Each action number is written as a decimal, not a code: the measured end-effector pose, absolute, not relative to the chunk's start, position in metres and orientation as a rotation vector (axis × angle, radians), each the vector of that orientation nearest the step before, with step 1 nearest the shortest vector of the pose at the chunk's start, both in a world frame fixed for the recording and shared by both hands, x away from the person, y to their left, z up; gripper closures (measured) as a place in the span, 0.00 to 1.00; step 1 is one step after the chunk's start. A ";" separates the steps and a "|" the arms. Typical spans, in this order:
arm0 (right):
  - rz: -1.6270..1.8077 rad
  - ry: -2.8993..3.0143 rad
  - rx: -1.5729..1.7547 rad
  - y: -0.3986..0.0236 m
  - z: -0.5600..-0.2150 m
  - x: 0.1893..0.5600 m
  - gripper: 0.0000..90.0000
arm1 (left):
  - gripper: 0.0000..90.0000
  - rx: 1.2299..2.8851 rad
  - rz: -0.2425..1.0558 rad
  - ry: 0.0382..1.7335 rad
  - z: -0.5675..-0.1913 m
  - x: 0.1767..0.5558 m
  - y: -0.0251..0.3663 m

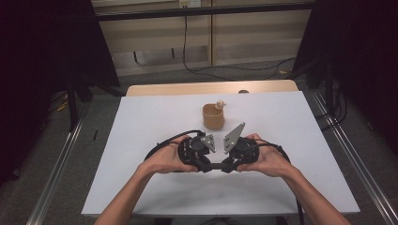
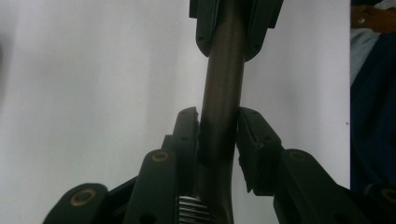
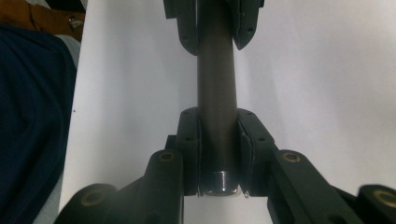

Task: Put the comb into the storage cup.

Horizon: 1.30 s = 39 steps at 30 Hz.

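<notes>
Both grippers sit low over the near-middle of the white table [image 1: 141, 187], tips facing each other, w/ a dark rod [image 1: 217, 165] bridging them.

Left gripper [image 2: 218, 133]: its own view shows the rod running up between the jaws; left pad looks pressed on it, right pad close beside w/ a slight gap, so grip looks loose. Can't tell for sure if it's clamped.

Right gripper [image 3: 218, 135]: clenched on the rod, both pads flat against it, rod end just visible low between the jaws.

Rod is level, above the table, held betw. the two hands. In each gripper view the other gripper's jaws sit on the rod's far end.

Farther back, near mid-table: a brown cup [image 1: 213, 117], upright, w/ a small pale item [image 1: 220, 103] at its rim. Well apart from the hands.
</notes>
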State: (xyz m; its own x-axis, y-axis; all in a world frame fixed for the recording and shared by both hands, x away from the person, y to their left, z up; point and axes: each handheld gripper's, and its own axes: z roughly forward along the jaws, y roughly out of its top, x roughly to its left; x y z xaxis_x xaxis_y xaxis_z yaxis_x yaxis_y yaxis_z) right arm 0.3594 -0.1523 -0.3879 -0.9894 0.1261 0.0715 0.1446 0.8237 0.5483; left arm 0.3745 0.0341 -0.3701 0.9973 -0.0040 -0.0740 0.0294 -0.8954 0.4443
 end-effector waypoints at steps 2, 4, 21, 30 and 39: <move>-0.917 -2.961 -0.231 -0.155 -0.387 0.359 0.81 | 0.75 2.665 -0.098 0.029 -0.369 0.376 0.035; -0.932 -2.952 -0.248 -0.157 -0.385 0.359 0.81 | 0.70 2.639 -0.096 0.067 -0.368 0.376 0.036; -0.946 -2.946 -0.334 -0.164 -0.382 0.357 0.81 | 0.09 2.473 0.019 0.248 -0.363 0.387 0.063; -0.955 -2.932 -0.395 -0.171 -0.385 0.353 0.81 | 0.06 2.387 0.034 0.267 -0.364 0.382 0.085; -0.966 -2.941 -0.474 -0.187 -0.382 0.347 0.81 | 0.05 2.260 0.118 0.402 -0.361 0.380 0.110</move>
State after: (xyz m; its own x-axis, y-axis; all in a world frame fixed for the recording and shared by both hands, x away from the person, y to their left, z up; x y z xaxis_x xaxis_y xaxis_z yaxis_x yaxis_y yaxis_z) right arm 0.3470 -0.1868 -0.3822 -0.9541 0.2811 0.1030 0.2875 0.7640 0.5777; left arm 0.3802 0.1101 -0.3612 0.9446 0.3247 -0.0467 0.2481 -0.6139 0.7494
